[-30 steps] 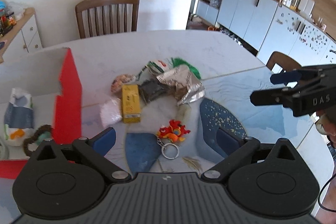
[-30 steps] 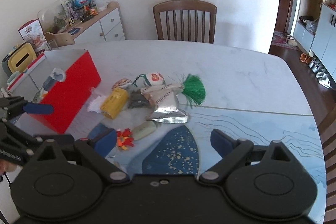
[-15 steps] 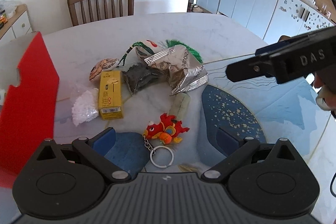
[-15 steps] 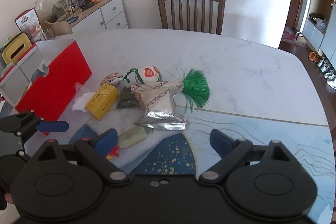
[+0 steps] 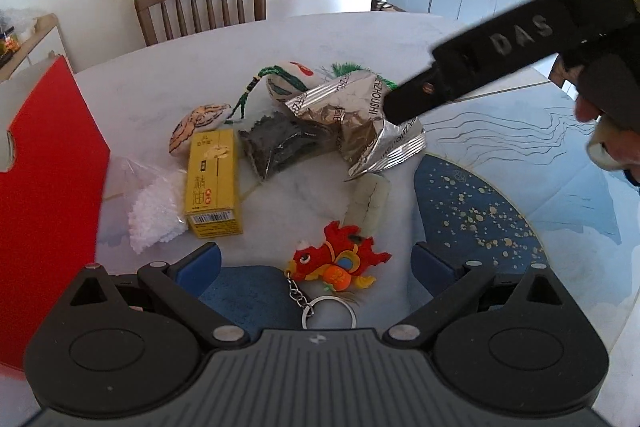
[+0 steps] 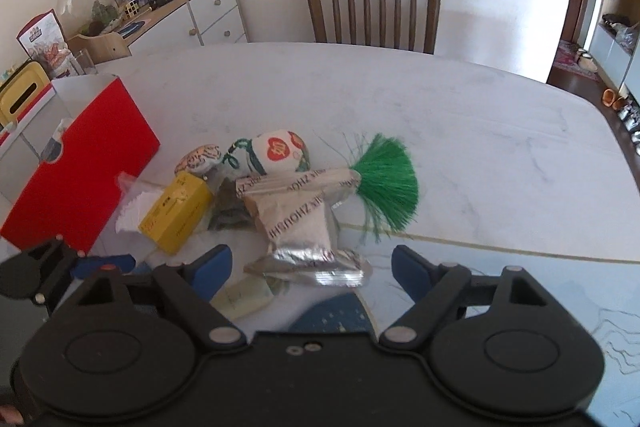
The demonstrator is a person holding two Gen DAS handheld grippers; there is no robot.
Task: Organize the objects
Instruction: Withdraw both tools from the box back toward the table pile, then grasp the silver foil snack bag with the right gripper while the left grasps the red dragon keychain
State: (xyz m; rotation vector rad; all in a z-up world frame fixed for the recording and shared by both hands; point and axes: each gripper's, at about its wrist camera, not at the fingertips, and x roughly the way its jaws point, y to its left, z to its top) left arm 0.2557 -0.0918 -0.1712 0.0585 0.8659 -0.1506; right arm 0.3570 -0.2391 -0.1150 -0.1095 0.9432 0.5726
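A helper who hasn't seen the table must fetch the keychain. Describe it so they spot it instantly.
On the marble table, find the clutter beside the red box. At the pile's near edge, just below the pale bar, lies the dragon keychain: the only red-and-orange figure, with a chain and metal ring.

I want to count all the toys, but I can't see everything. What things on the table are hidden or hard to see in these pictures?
- Red box: its inside is hidden by its own wall in both views.
- Green tassel: in the left wrist view, mostly hidden behind the silver packet.
- Red dragon keychain: in the right wrist view, hidden behind the right gripper.
- Dark bag: contents too dim to tell.
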